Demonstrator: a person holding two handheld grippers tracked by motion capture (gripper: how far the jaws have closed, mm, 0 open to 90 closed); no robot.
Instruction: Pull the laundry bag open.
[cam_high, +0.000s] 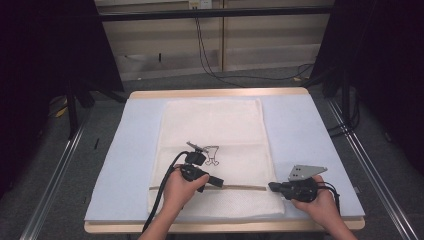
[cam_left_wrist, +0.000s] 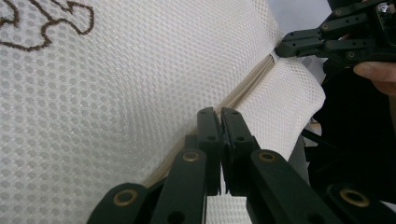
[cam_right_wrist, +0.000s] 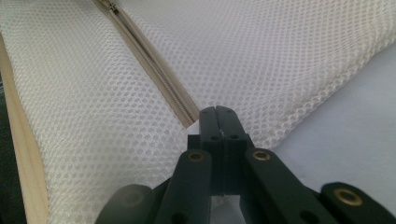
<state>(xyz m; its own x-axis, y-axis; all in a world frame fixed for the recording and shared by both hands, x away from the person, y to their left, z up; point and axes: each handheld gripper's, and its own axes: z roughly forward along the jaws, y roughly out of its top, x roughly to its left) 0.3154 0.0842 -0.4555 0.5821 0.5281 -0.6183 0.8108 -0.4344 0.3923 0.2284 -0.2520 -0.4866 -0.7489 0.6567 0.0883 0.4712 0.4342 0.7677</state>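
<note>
On the mesh bag's (cam_high: 212, 150) zipper (cam_left_wrist: 243, 91), both tongs (cam_left_wrist: 220, 112) (cam_right_wrist: 219, 111) sit closed together.

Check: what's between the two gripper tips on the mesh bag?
High view: a run of the beige zipper, from left gripper to right gripper.

Overhead camera faces forward; both tongs cameras closely share the mesh bag's zipper (cam_right_wrist: 154, 70).

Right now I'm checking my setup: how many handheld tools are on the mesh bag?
2. The left tool sits mid-zipper; the right tool sits at the zipper's right end on the mesh laundry bag.
</note>
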